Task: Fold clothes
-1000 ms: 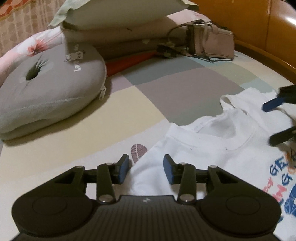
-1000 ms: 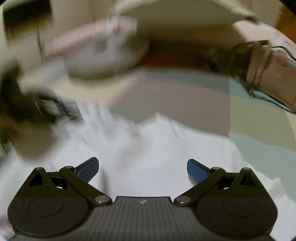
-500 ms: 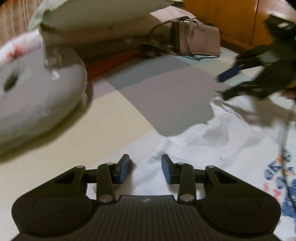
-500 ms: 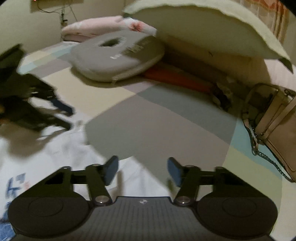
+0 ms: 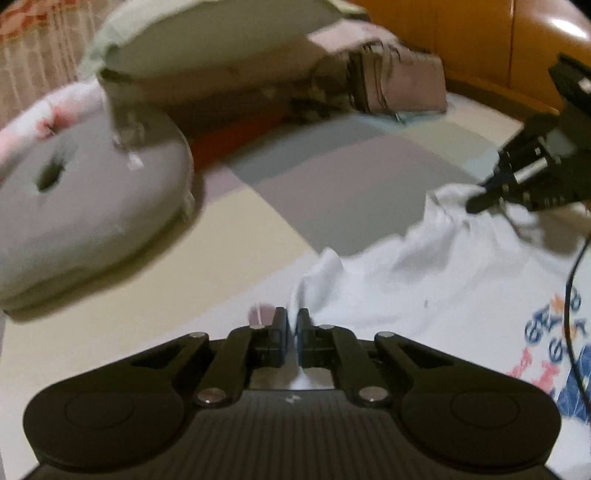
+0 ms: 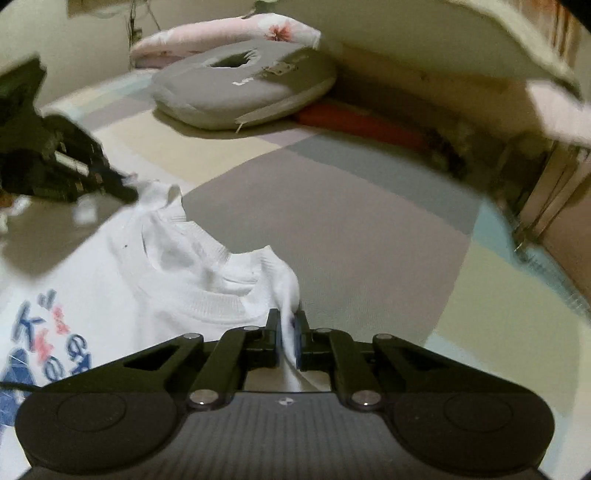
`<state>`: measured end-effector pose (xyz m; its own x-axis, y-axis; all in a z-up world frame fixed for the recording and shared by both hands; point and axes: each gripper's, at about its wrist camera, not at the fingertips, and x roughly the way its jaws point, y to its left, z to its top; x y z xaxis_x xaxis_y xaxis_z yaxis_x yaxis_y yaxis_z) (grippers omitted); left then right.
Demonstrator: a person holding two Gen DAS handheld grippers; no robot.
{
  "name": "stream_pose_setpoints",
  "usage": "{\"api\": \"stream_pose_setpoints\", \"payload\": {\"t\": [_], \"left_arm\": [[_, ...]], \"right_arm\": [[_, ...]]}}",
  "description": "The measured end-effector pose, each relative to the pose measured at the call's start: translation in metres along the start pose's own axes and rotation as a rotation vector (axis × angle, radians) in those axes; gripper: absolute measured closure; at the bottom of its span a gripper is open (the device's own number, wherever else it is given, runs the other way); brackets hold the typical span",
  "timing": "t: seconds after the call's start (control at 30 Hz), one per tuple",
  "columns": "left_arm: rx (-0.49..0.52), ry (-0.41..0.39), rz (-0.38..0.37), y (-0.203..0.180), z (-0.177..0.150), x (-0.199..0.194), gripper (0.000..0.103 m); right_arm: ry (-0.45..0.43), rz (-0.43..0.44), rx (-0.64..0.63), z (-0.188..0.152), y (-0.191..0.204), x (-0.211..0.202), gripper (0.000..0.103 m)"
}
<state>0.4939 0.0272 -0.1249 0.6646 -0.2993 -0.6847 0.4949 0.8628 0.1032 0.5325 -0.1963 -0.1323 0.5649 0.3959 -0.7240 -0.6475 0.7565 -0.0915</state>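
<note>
A: Left hand-held gripper [image 5: 291, 334] — pose?

B: Pitched down toward the bed [image 5: 207, 295], low over it. Jaws together, pinching a raised fold of the white T-shirt [image 5: 424, 288]; cloth runs up between the pads and peaks just past the tips.

A: And the right hand-held gripper [image 6: 289, 338]?

B: Same downward pitch. Jaws closed on the T-shirt's other shoulder, right beside the ribbed collar [image 6: 207, 236]. A ridge of white fabric climbs out of the pinch.

A: Where does the T-shirt lie?

B: On the patchwork bedsheet, collar end toward the grey ring cushion [image 6: 247, 88], printed front face up. Blue and red lettering [image 6: 40, 332] sits on the side of the collar away from the cushion. Collar edge is lifted off the sheet at both pinch points and sags between them.

A: Each gripper visible from the other's camera?

B: Yes. From the left wrist, the right one comes in from the right edge, tips on the far shoulder, well across the T-shirt from the cushion. Blurred.

A: Anything else near the cushion?

B: Orange-red strip [image 6: 362, 123] just behind it, floral pillow [image 6: 225, 35] beyond. Handbag [image 5: 399, 83] further along the headboard side, well apart.
</note>
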Motion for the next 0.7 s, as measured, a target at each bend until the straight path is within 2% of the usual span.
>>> {"api": "stream_pose_setpoints", "payload": {"t": [0.13,0.2,0.23,0.3,0.37,0.43,0.5,0.57,0.63,0.67,0.7], "left_arm": [[-0.033,-0.06,0.066,0.007,0.012,-0.007,0.1],[-0.068,0.019,0.031,0.014,0.014,0.004,0.097],[-0.077,0.053,0.044,0.015,0.012,0.009,0.092],[-0.053,0.036,0.106,0.013,0.006,0.008,0.091],[-0.092,-0.019,0.128,0.017,0.002,-0.001,0.091],[-0.142,-0.079,0.092,0.017,0.001,-0.015,0.09],[-0.112,-0.072,-0.016,0.007,0.002,-0.017,0.088],[-0.085,-0.032,-0.113,-0.005,0.001,-0.013,0.083],[-0.056,0.044,-0.1,-0.015,0.0,0.005,0.08],[-0.048,0.047,-0.044,-0.015,-0.001,0.012,0.079],[-0.039,0.048,0.015,-0.015,-0.002,0.02,0.076]], "right_arm": [[-0.112,-0.105,0.089,0.005,-0.013,-0.016,0.093],[-0.086,-0.11,0.135,0.006,-0.02,-0.011,0.092],[-0.051,-0.111,0.145,0.005,-0.021,-0.006,0.088],[-0.012,-0.172,0.103,0.002,-0.015,0.0,0.082],[-0.05,-0.18,0.113,0.003,-0.011,-0.01,0.073],[-0.109,-0.163,0.148,0.005,-0.008,-0.024,0.067],[-0.137,-0.089,0.159,0.006,0.001,-0.032,0.065],[-0.097,-0.036,0.124,0.007,0.013,-0.022,0.058],[-0.035,-0.059,0.126,0.006,0.016,-0.003,0.057],[-0.002,-0.082,0.134,0.005,0.016,0.008,0.054],[0.008,-0.106,0.158,0.005,0.012,0.016,0.035]]}}
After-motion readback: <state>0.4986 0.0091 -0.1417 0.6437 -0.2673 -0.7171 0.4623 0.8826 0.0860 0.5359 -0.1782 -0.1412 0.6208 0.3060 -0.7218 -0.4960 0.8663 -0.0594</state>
